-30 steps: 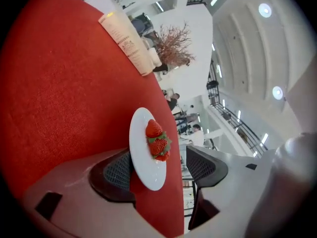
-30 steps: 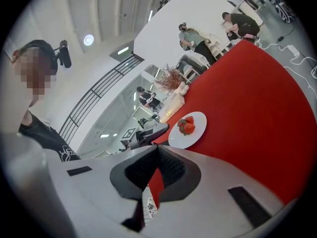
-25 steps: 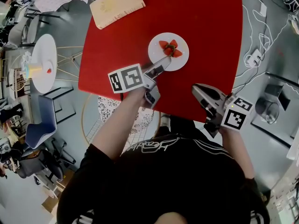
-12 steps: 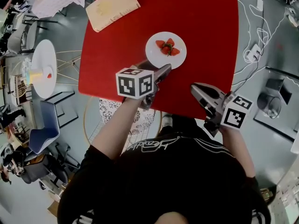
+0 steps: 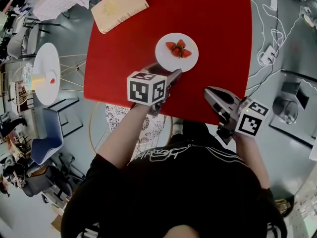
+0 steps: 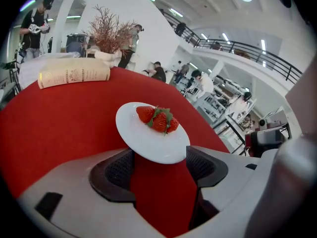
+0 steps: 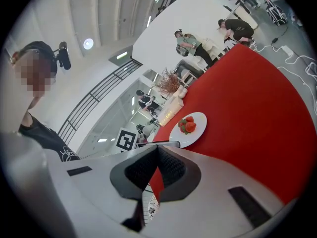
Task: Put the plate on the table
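At the far left of the head view a small round white table (image 5: pixel 47 66) stands on the floor, apart from the red surface (image 5: pixel 218 33). A tan book (image 5: pixel 120 6) lies at the surface's far left corner. The left gripper view shows its spine side-on (image 6: pixel 74 76), with reddish dried branches (image 6: pixel 111 33) behind it, which the head view does not show.

The left claw (image 5: pixel 171 77) reaches over the near edge of the surface towards the plate (image 5: pixel 177 52). From above its jaws are hard to read. Its own view settles it: the left claw (image 6: pixel 158 166) stands wide open with only red surface between the pads, and the plate's near rim (image 6: pixel 153 155) sits right at its mouth, not gripped.

The white plate lies flat on the surface, near the middle, with strawberries (image 5: pixel 178 49) heaped on it.

The right claw (image 5: pixel 216 97) hovers at the near right edge of the surface, well apart from the plate. In its own view the pads meet at the tips – closed on nothing (image 7: pixel 157 150). That view also catches the plate (image 7: pixel 190 133) from the side.

Cables (image 5: pixel 270 29) trail over the grey floor at the right.
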### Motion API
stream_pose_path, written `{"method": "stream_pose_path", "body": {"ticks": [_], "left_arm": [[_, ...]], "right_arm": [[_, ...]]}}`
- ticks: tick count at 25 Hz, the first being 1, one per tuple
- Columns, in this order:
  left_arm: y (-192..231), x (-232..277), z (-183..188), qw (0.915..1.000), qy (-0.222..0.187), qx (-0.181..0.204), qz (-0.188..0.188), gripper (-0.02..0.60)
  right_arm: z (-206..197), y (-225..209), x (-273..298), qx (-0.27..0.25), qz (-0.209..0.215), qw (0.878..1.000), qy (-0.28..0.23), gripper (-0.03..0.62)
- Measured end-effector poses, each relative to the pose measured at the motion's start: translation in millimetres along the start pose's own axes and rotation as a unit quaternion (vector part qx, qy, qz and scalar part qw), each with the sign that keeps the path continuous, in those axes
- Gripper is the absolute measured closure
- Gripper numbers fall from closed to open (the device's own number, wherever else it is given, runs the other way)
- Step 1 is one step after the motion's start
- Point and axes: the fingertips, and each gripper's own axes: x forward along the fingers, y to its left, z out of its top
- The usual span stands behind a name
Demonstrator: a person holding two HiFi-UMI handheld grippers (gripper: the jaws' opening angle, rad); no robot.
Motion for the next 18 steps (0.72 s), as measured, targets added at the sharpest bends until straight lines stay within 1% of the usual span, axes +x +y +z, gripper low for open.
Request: {"method": "stream_pose_path", "body": {"ticks": [10,12,15,17,18], "left_arm": [[0.1,-16.9,-15.4,0.9999,0.002,-0.01,-0.01,0.264],[-5.3,-23.7,-18.0,0.9999,0.002,0.0,-0.015,0.264],[-21.3,-37.9,-15.4,0.9991,-0.007,0.03,-0.028,0.265],[-35.8,-50.7,-12.1,0.9977,-0.02,0.045,-0.045,0.27],[-44.7,-58.7,-10.8,0.9965,-0.028,0.052,-0.059,0.288]], "right_arm": [[-6.6,11.5,2.9,-0.009,-0.003,1.0,-0.004,0.586],[-7.3,16.3,3.7,-0.016,-0.002,1.0,-0.005,0.586],[-8.7,23.7,3.8,-0.035,-0.005,0.999,-0.007,0.586],[-11.5,28.8,2.7,-0.05,-0.011,0.999,-0.007,0.586],[-13.4,32.4,1.9,-0.053,-0.012,0.998,-0.008,0.586]]}}
